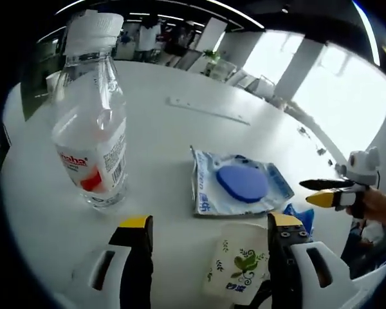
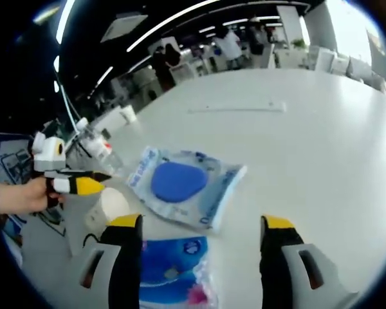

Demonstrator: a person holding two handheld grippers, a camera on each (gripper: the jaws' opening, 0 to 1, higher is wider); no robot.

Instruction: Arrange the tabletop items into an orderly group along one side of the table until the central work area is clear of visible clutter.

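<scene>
Tabletop items [image 1: 241, 183]: one bottle [image 1: 93, 122], three packets; left claw [image 1: 209, 232] and right claw [image 2: 196, 232] gape wide, holding nothing.

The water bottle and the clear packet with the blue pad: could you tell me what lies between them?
Bare white table separates bottle from packet, in the left gripper view.

Bright window glare, soft focus, heavy fisheye bending at edges.

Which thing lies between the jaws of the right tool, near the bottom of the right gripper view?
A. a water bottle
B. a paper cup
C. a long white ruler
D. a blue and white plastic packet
D: the blue and white packet lies on the table between the open jaws of the right tool, which do not grip it.
</scene>
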